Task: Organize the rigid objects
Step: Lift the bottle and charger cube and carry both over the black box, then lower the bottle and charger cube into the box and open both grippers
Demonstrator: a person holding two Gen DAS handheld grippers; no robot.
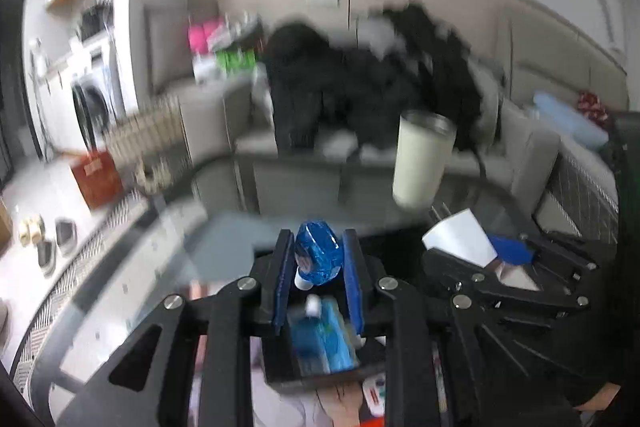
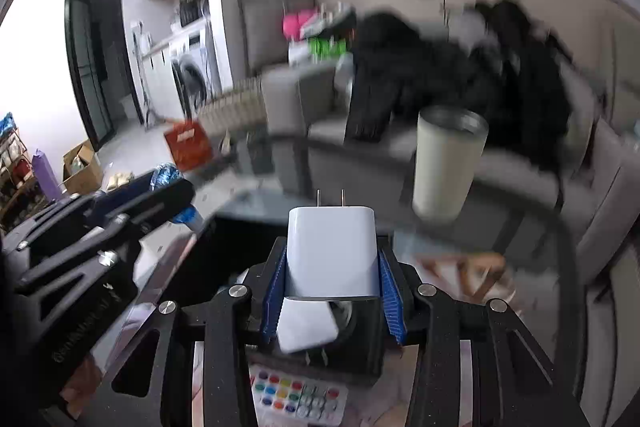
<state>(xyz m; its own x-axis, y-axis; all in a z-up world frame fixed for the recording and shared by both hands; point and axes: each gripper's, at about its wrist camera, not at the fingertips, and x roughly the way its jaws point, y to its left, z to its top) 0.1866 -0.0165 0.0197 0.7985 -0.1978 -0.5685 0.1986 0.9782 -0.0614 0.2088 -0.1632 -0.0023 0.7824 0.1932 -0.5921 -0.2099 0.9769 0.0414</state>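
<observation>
My left gripper [image 1: 319,259] is shut on a small blue translucent bottle [image 1: 319,251] with a white cap, held above the glass table [image 1: 168,267]. My right gripper [image 2: 332,259] is shut on a white wall charger [image 2: 332,247] with its two prongs pointing forward. In the left wrist view the right gripper [image 1: 500,259] shows at the right with the charger [image 1: 460,235]. In the right wrist view the left gripper [image 2: 120,211] shows at the left with the blue bottle [image 2: 168,179]. A cream tumbler [image 1: 422,159] with a steel rim stands on the table ahead, also in the right wrist view [image 2: 448,163].
A grey sofa [image 1: 304,163] piled with black clothes [image 1: 360,83] lies behind the table. A red box [image 1: 96,179] and a slatted basket [image 1: 148,135] sit at the left. A remote with coloured buttons [image 2: 296,399] lies below my right gripper. Both views are motion-blurred.
</observation>
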